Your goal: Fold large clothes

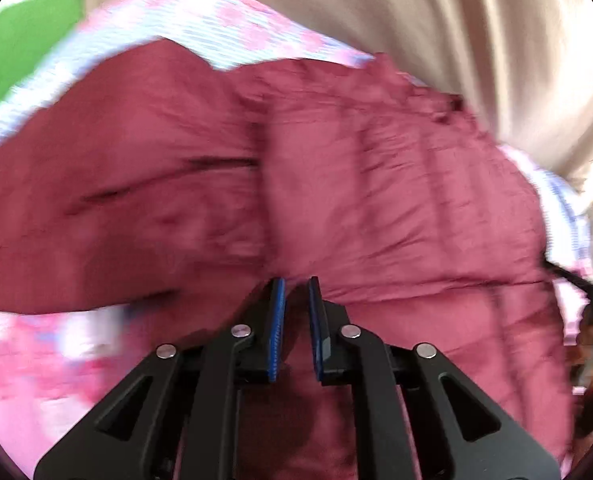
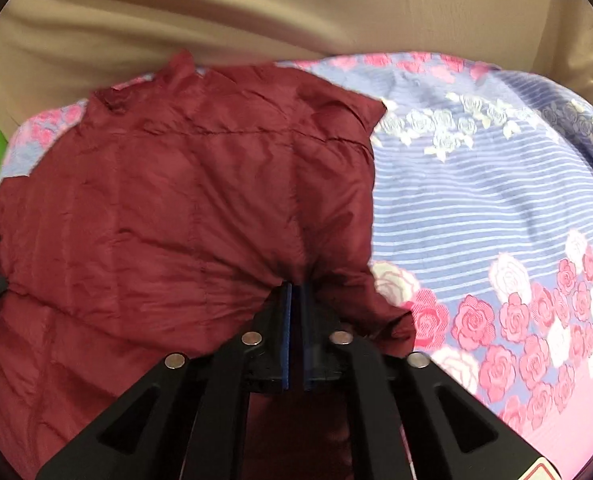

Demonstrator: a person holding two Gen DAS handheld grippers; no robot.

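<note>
Right hand-held gripper (image 2: 296, 292) apparently pinching maroon jacket (image 2: 176, 208) fold.

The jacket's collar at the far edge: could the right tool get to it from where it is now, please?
Probably yes. Only flat maroon jacket lies between the right tool and the collar, nothing standing in the way, though its pads seem pinched on jacket fabric, which it would need to release first.

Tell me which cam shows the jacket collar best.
Right wrist view: the maroon jacket is sharp and its collar stands clear against the beige backdrop. Left wrist view is motion-blurred; the jacket fills it and no collar can be made out.
</note>
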